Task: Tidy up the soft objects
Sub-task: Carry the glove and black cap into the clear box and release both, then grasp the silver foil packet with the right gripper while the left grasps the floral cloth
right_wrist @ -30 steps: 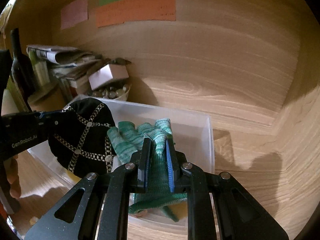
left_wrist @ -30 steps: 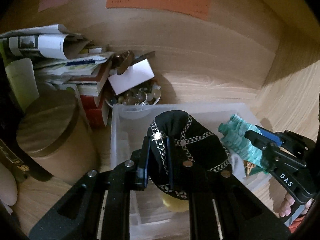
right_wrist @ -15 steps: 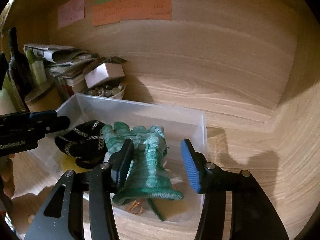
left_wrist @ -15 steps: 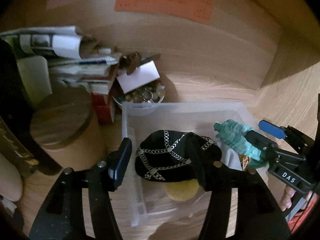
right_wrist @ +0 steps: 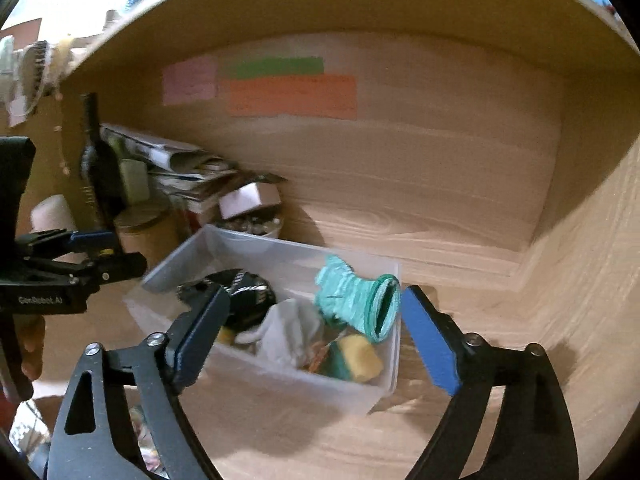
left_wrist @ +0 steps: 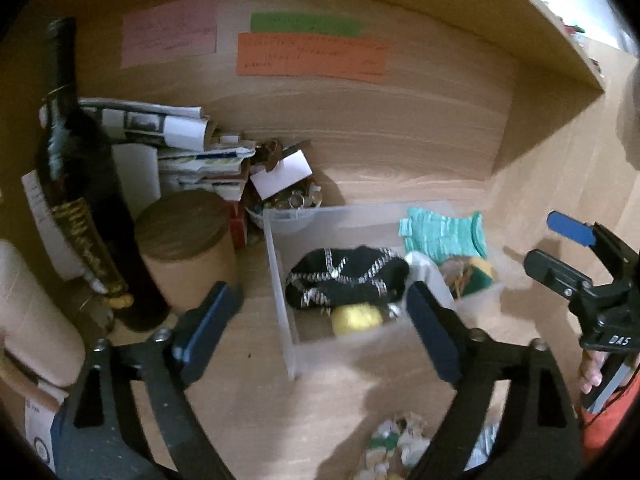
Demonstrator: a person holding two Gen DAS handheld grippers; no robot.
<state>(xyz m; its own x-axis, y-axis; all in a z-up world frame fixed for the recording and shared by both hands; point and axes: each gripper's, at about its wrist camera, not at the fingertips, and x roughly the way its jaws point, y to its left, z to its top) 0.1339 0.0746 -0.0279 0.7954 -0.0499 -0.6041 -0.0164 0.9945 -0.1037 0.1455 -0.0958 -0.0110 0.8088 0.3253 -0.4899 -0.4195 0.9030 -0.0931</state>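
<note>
A clear plastic bin (left_wrist: 280,280) (right_wrist: 256,244) stands on the wooden shelf. In it lie a black cap with silver chain trim (left_wrist: 346,276) (right_wrist: 244,292), a green knit glove (left_wrist: 444,232) (right_wrist: 356,296), a white cloth (right_wrist: 288,332), and yellow sponges (left_wrist: 356,318) (right_wrist: 360,358). My left gripper (left_wrist: 320,328) is open and empty, held back in front of the bin. My right gripper (right_wrist: 312,344) is open and empty, also drawn back from the bin; it shows at the right of the left wrist view (left_wrist: 560,248).
A dark wine bottle (left_wrist: 84,184), a round wooden-lidded canister (left_wrist: 188,240), stacked papers (left_wrist: 192,152) and a bowl of small items (left_wrist: 288,204) crowd the left back corner. Coloured notes (left_wrist: 308,56) hang on the back wall. Crumpled items (left_wrist: 396,444) lie near the front edge.
Both grippers opened, dropping the black cap and the green glove into the bin, then pulled back away from it.
</note>
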